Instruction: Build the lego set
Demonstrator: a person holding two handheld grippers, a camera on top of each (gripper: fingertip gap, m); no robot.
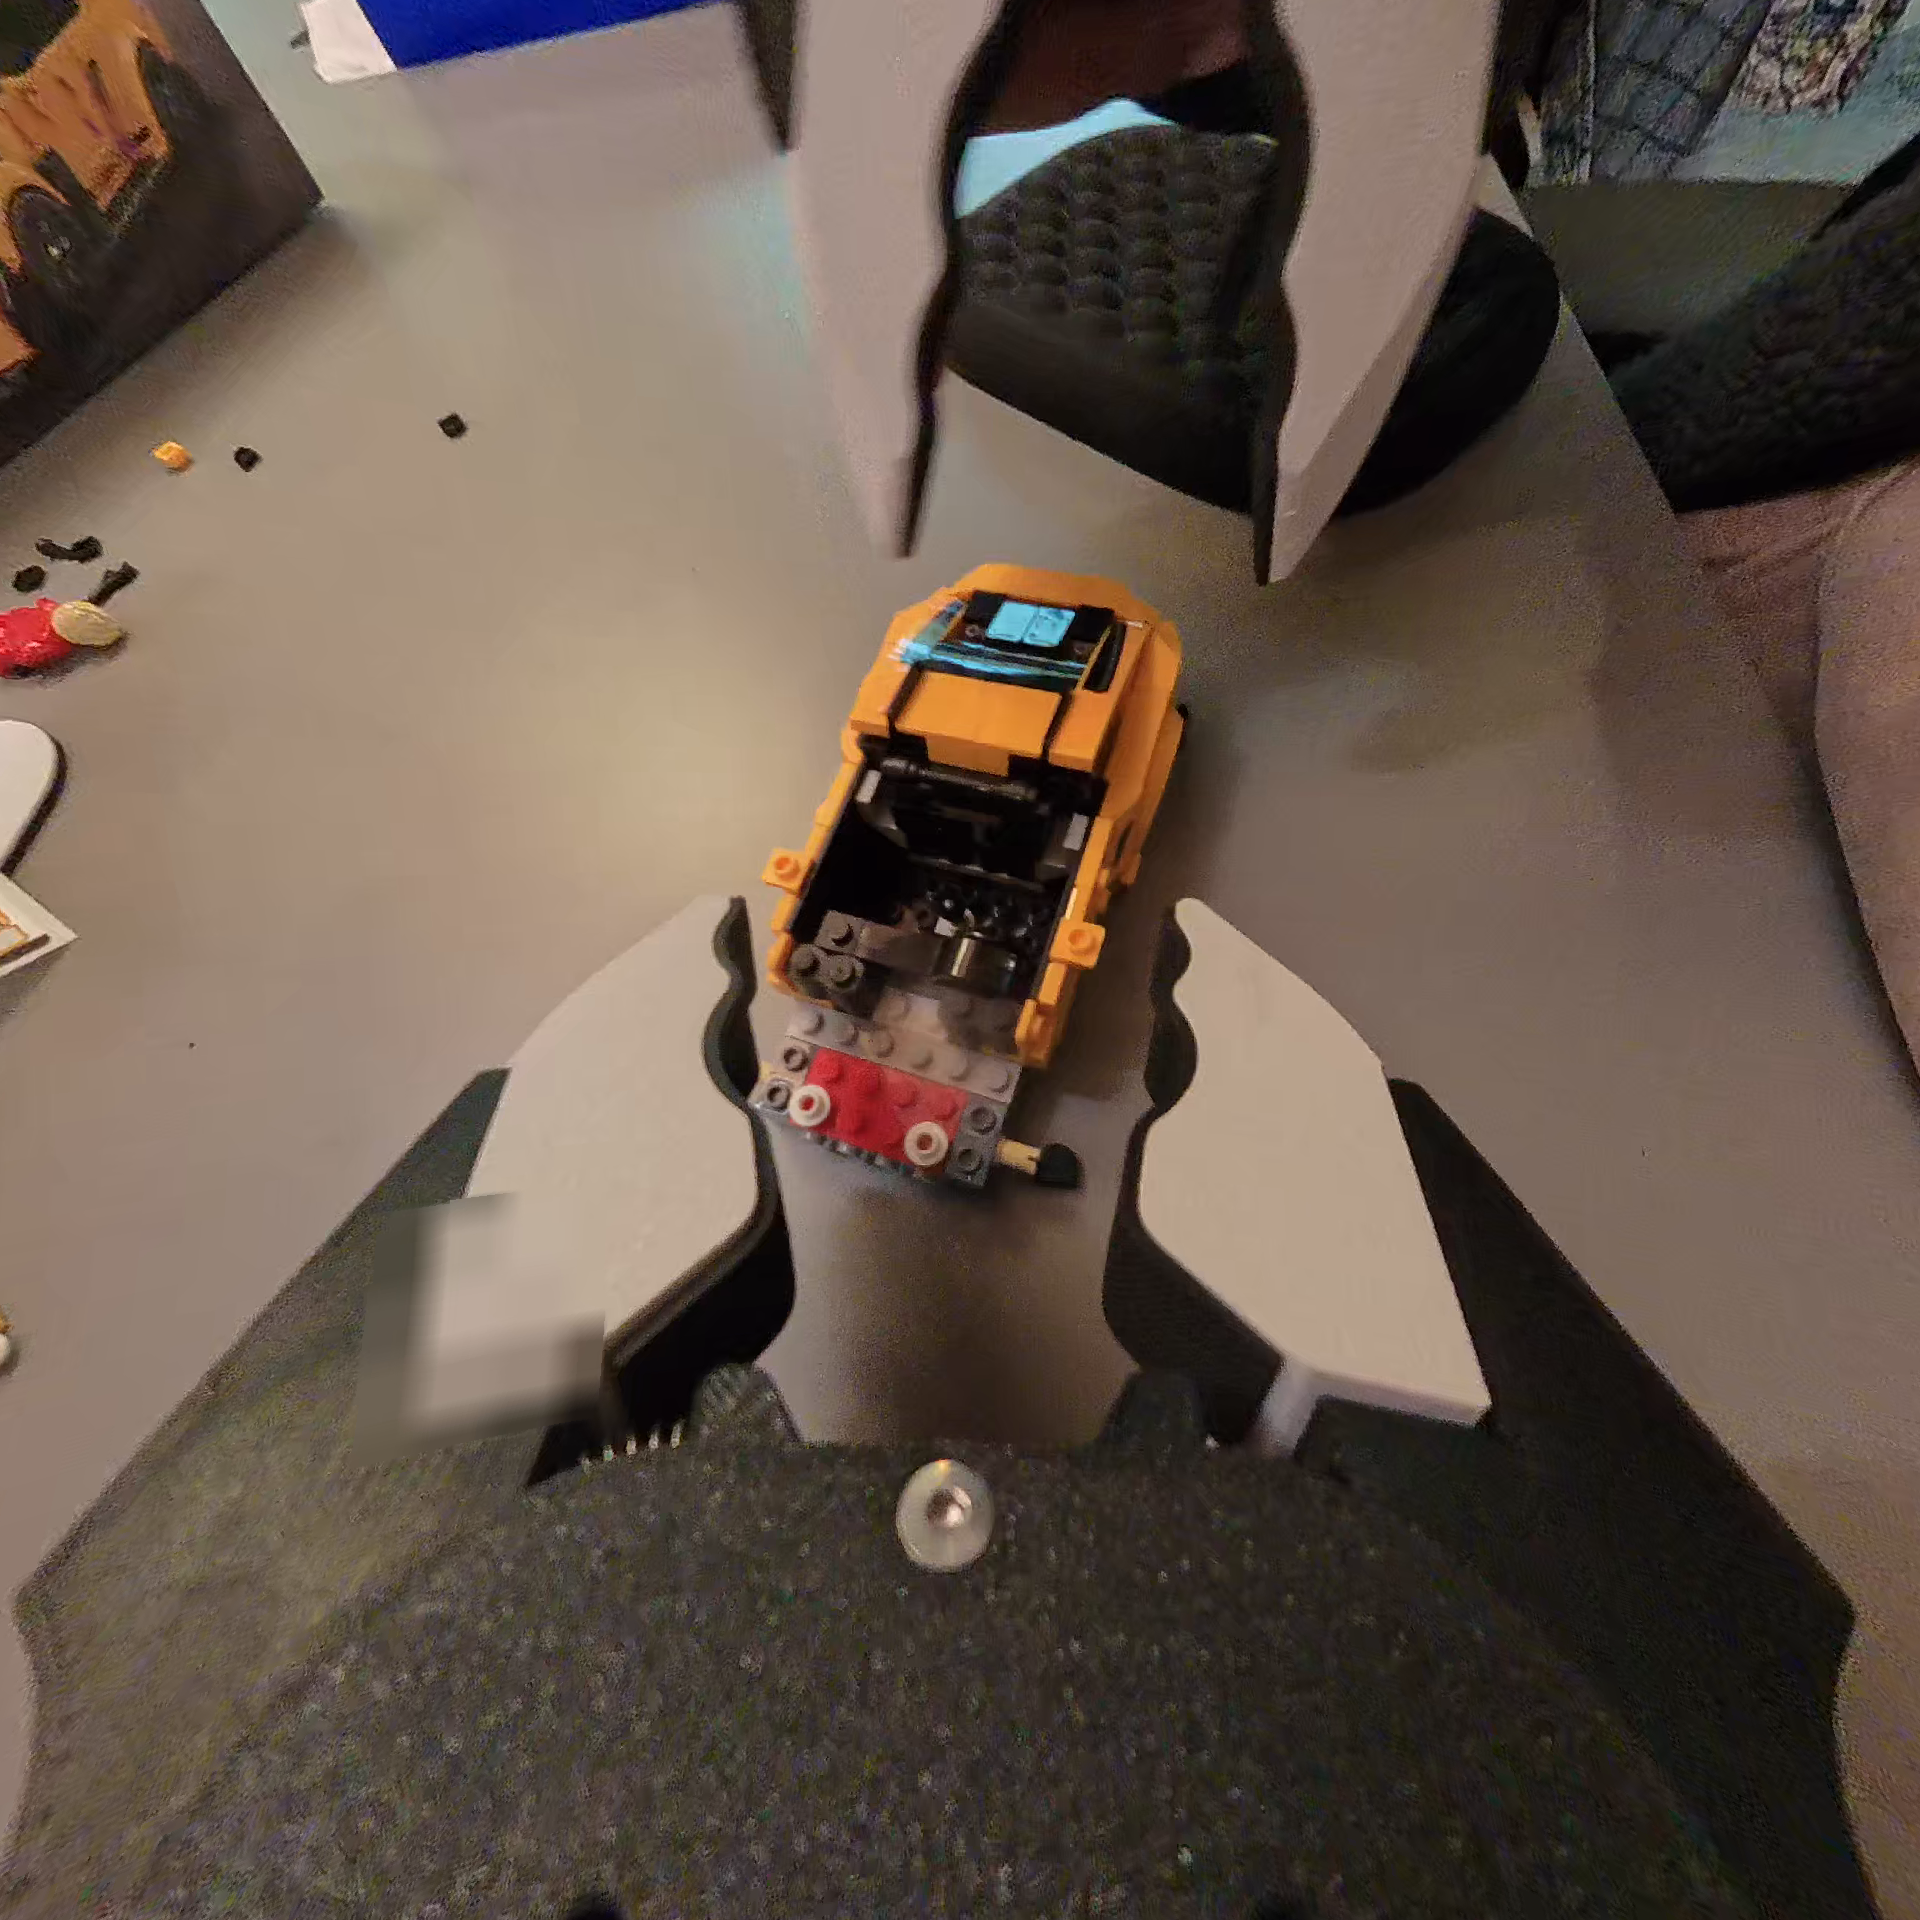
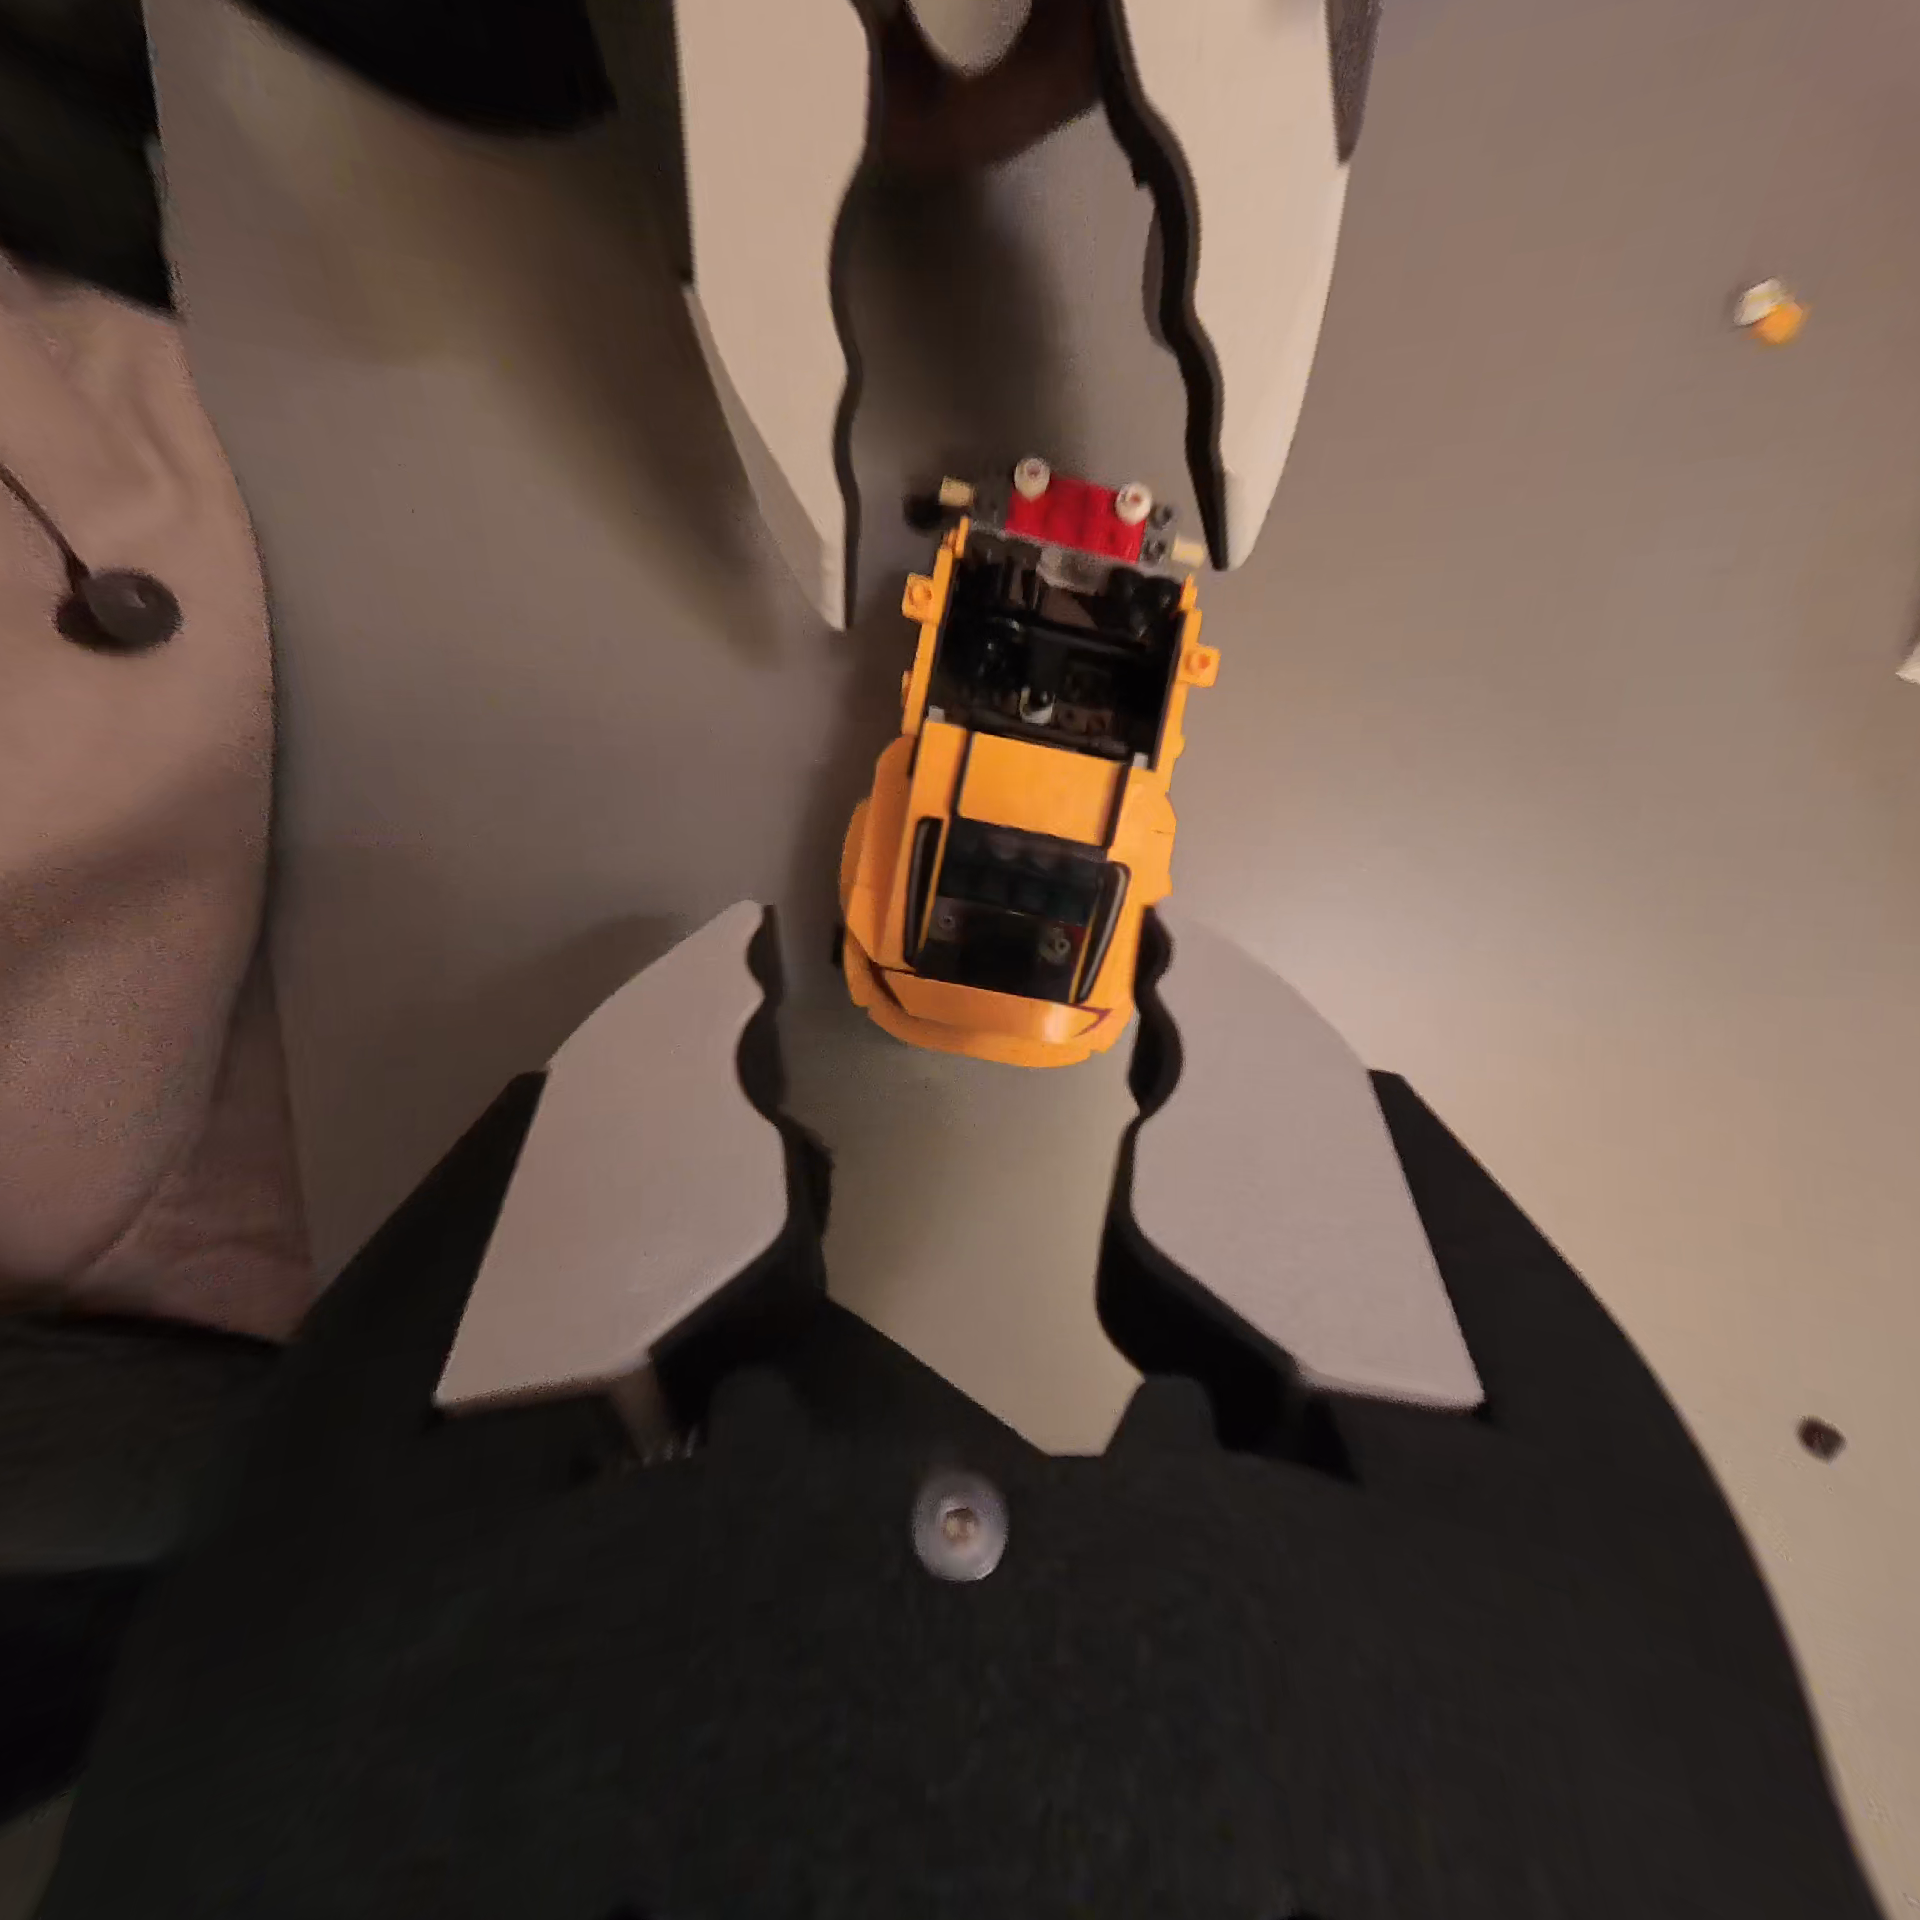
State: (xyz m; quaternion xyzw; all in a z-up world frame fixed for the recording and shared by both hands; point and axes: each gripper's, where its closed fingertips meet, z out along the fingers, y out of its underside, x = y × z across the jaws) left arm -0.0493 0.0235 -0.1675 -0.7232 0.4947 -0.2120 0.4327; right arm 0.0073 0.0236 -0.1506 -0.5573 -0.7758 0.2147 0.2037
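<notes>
Grey tabletop (image 1: pixel 520 790), orange brick-built car (image 1: pixel 987 831) at frame centre, a gripper at each end.

Left gripper (image 1: pixel 951 966): fingers spread wide around the car's red-and-grey end, gap on the right, left pad close against it, not clamped. Right gripper (image 2: pixel 956 966): spread about the orange nose, right pad (image 2: pixel 1153 997) at its side, left clear. Loose bricks (image 1: pixel 171 455) upper left.
</notes>
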